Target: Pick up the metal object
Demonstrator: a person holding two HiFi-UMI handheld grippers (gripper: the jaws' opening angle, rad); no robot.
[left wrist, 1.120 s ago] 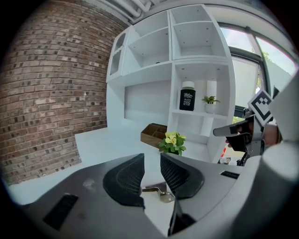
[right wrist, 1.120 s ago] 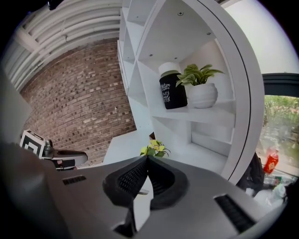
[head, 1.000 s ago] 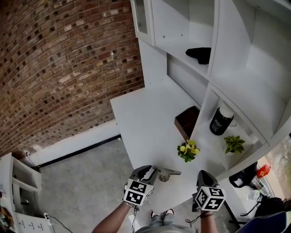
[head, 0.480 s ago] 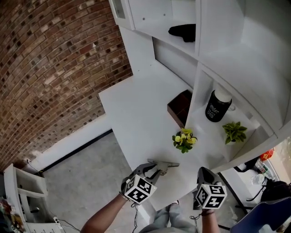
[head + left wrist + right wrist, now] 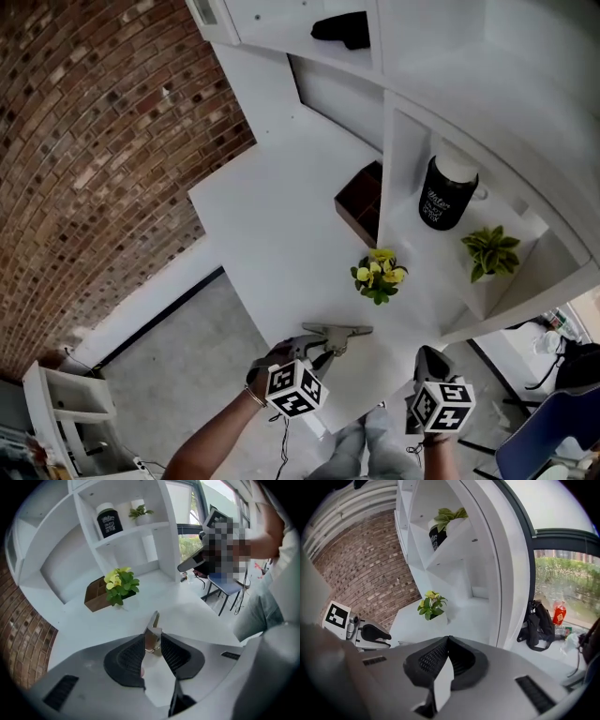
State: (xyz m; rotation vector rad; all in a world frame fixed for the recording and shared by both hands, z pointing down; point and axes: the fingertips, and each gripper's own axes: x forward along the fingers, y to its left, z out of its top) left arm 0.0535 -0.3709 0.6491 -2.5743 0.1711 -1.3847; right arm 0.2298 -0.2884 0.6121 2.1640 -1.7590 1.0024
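The metal object [image 5: 339,332] is a small grey bracket with a thin arm that sticks out to the right. It is at the white table's [image 5: 272,225] near edge, and my left gripper [image 5: 317,349] is shut on it. In the left gripper view the metal object [image 5: 153,626] is pinched between the black ribbed pads [image 5: 129,656] of the left gripper [image 5: 153,641], with its tip pointing forward. I cannot tell whether it is off the table. My right gripper [image 5: 427,364] is off the table's right corner, and in its own view the right gripper [image 5: 446,641] is shut on nothing.
A potted yellow flower [image 5: 378,277] stands just beyond the metal object, with a brown wooden box [image 5: 361,204] behind it. The white shelf unit holds a black jar [image 5: 445,195], a green plant [image 5: 492,251] and a dark item [image 5: 342,28]. A brick wall [image 5: 84,141] is to the left.
The head view has swung, so the table and shelves sit higher and further left. The left gripper stays shut on the metal object. The right gripper stays shut.
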